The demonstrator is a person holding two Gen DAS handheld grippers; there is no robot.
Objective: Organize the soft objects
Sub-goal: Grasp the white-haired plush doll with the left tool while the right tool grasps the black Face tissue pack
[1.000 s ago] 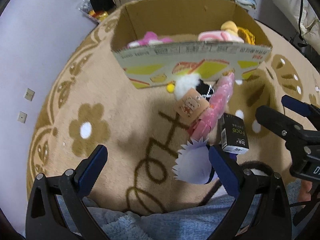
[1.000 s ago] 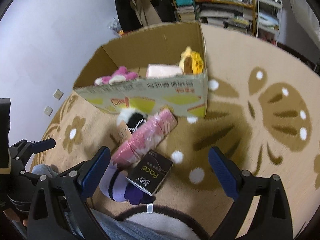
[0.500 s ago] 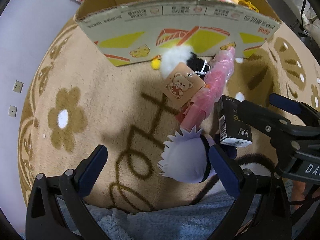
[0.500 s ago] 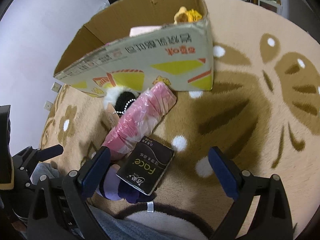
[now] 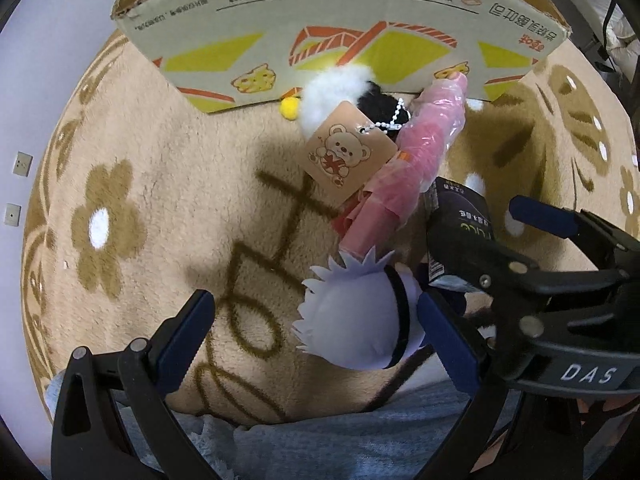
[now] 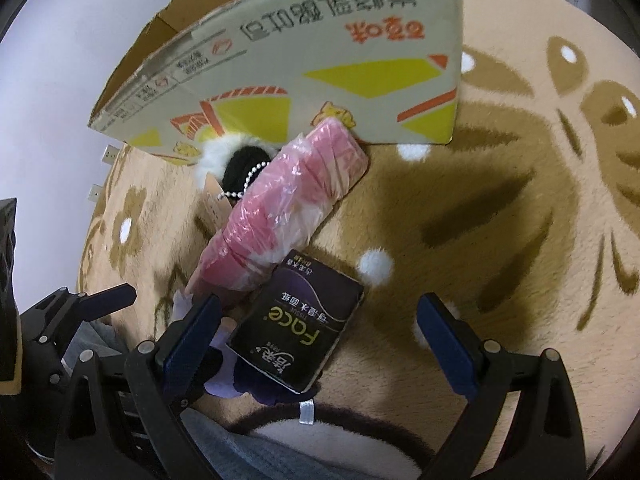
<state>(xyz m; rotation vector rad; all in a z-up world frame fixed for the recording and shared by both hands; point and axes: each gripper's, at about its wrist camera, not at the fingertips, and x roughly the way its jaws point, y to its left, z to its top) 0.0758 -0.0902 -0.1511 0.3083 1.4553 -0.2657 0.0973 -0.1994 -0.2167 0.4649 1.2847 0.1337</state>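
A lavender spiky-haired plush (image 5: 356, 320) lies on the rug between my left gripper's (image 5: 316, 340) open fingers, close to the right finger. Beyond it lie a pink plastic-wrapped roll (image 5: 412, 168), a black-and-white fluffy toy (image 5: 348, 92) with a bear tag, and a black tissue pack (image 5: 460, 232). The cardboard box (image 5: 340, 28) stands behind them. In the right wrist view, my right gripper (image 6: 320, 344) is open with the tissue pack (image 6: 300, 320) between its fingers, near the left one. The pink roll (image 6: 288, 204) and box (image 6: 320, 60) lie beyond.
A beige round rug with brown flower patterns (image 5: 104, 224) covers the floor. A person's blue-clad legs (image 5: 304, 440) sit at the near edge. My right gripper shows in the left wrist view at the right (image 5: 568, 280). A white wall (image 6: 60, 60) lies left.
Both grippers have moved down and forward toward the objects on the rug. The box now fills the top of both views and its contents are out of sight.
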